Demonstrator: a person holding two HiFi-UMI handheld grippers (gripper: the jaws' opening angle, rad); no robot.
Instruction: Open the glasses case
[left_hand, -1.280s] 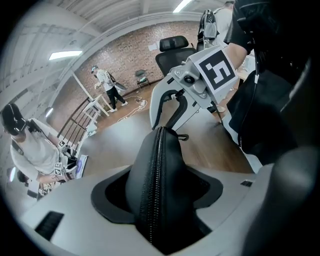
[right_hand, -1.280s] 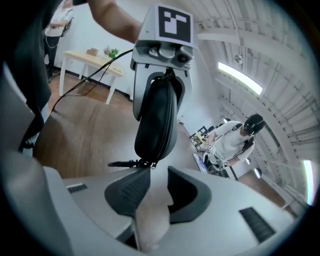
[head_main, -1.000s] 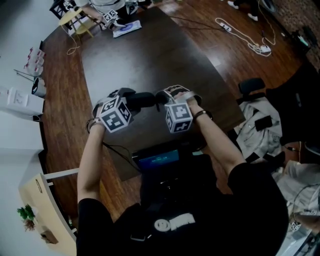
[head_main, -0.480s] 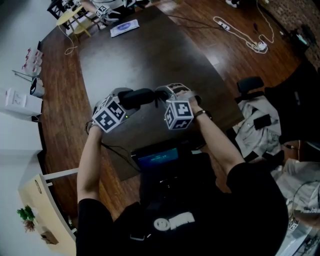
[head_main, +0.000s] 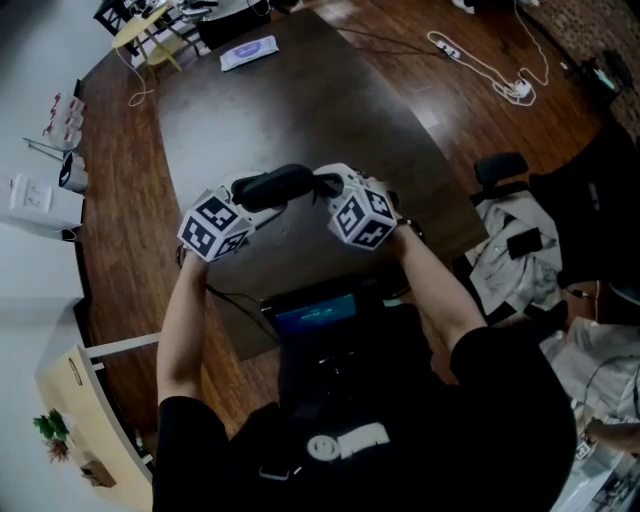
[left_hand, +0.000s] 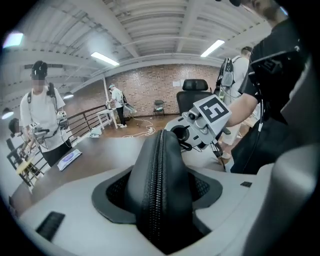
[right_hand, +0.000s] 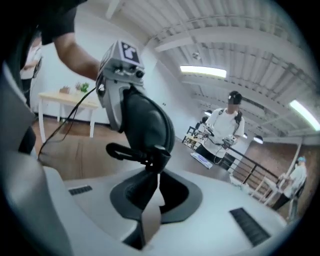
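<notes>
L fingers (left_hand: 60, 210) stand wide, clamped round the glasses case (left_hand: 160, 165), which you're holding in the air over the surface's (head_main: 300, 100) near half. R fingers (right_hand: 80, 200) are narrow, pinching what looks like its zip pull (right_hand: 152, 160). The case's long axis runs hand-to-hand, so the zip leads away from the R fingers toward the L.

The dark brown counter (head_main: 300, 120) has a dull, evenly toned top. A flat white-and-blue packet (head_main: 248, 50) lies on it near the far edge. A thin black cable (head_main: 232, 296) crosses the near left corner. Just beside it at the near edge is a dark device with a blue-lit screen (head_main: 318, 316); whether that device rests on the counter cannot be told.
</notes>
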